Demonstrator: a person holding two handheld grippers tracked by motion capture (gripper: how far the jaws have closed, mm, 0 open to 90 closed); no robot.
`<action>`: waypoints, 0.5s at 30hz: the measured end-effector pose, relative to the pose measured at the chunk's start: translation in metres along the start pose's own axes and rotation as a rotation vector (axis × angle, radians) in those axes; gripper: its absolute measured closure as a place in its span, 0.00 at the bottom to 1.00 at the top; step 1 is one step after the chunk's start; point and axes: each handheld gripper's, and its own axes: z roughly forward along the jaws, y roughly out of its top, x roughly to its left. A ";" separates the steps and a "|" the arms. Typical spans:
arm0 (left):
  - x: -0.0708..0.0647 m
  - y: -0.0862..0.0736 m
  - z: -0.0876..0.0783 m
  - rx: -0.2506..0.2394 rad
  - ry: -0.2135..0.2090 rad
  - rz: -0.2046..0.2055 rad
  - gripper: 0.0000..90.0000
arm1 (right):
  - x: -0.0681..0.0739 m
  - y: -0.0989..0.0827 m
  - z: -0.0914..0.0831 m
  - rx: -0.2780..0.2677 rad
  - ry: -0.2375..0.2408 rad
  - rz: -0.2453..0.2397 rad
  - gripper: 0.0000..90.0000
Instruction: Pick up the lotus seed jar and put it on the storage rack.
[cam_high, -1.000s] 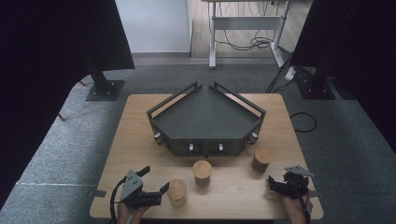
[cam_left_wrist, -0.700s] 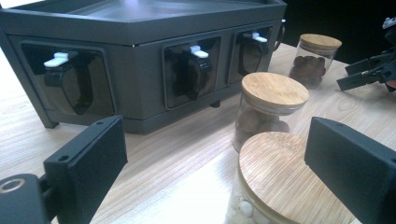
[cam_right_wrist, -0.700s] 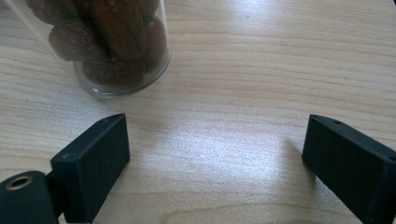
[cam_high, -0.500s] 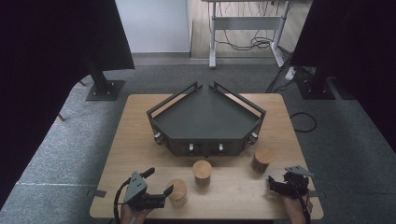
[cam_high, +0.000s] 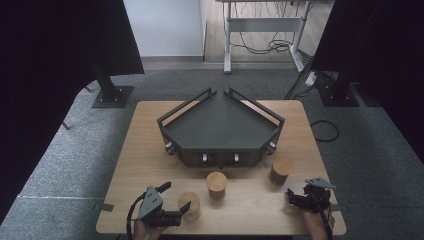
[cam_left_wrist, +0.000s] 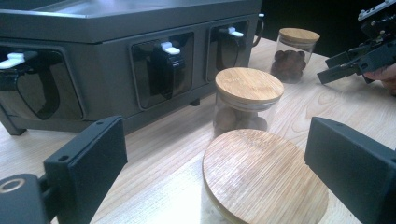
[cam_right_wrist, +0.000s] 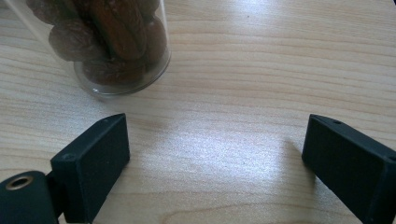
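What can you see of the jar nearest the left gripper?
The nearest jar is a clear glass cylinder with a round, light bamboo-look lid, shut and lying flat. It stands upright on the wooden table near the front edge, in front of and left of the middle jar. The left gripper has its jaws open, one each side of the lid, not pressing it. Its contents are hidden.

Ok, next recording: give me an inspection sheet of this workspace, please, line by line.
Surface: wooden table, bare wood between items.
Job's things: three lidded glass jars; nearest jar between the left gripper's open jaws, middle jar, right jar.
Clutter: dark tray with front latches.
Grippers: left gripper open around nearest jar; right gripper open, empty.
Cables: one trailing from left gripper; floor cables right and behind.
Surroundings: grey carpet, black curtains, stand bases.
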 end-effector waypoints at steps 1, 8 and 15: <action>0.000 0.000 0.000 0.001 -0.002 0.000 0.06 | 0.000 0.000 0.000 0.000 0.000 0.000 0.08; -0.002 0.000 0.003 0.006 -0.015 0.003 0.06 | 0.000 0.000 0.000 0.000 0.000 0.000 0.08; -0.005 0.000 0.008 0.021 -0.034 0.012 0.06 | 0.000 0.000 0.000 0.000 0.000 0.000 0.08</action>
